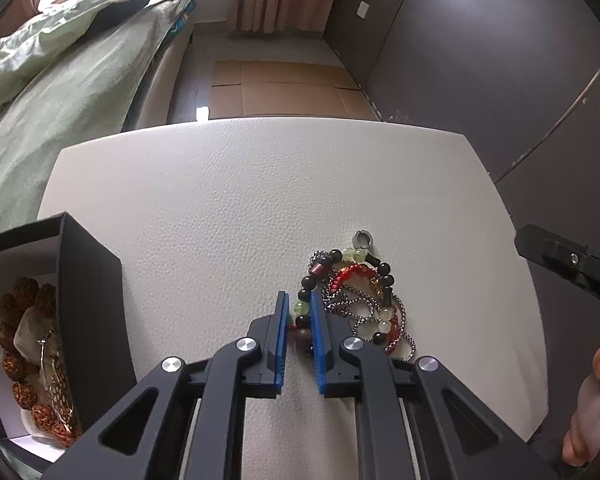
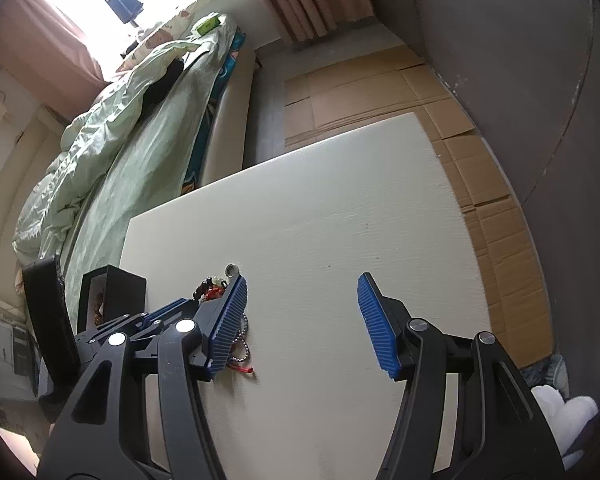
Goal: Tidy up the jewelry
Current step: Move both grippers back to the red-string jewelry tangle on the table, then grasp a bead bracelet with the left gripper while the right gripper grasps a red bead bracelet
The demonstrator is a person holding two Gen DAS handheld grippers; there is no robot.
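A tangled pile of jewelry (image 1: 360, 296) lies on the white table (image 1: 228, 208): a dark and green bead bracelet, a red cord, a metal ball chain and a silver ring (image 1: 363, 239). My left gripper (image 1: 300, 300) is closed narrowly around beads at the pile's left edge. A black box (image 1: 88, 312) at the left holds brown seed beads (image 1: 28, 344) and other pieces. My right gripper (image 2: 300, 280) is open and empty, just right of the pile (image 2: 216, 288). The box (image 2: 112, 296) also shows in the right wrist view.
A bed with green bedding (image 1: 52, 80) stands left of the table. Flattened cardboard (image 1: 284, 88) covers the floor beyond it. A dark wall (image 1: 500, 60) runs along the right. A black object (image 2: 48, 320) stands beside the box.
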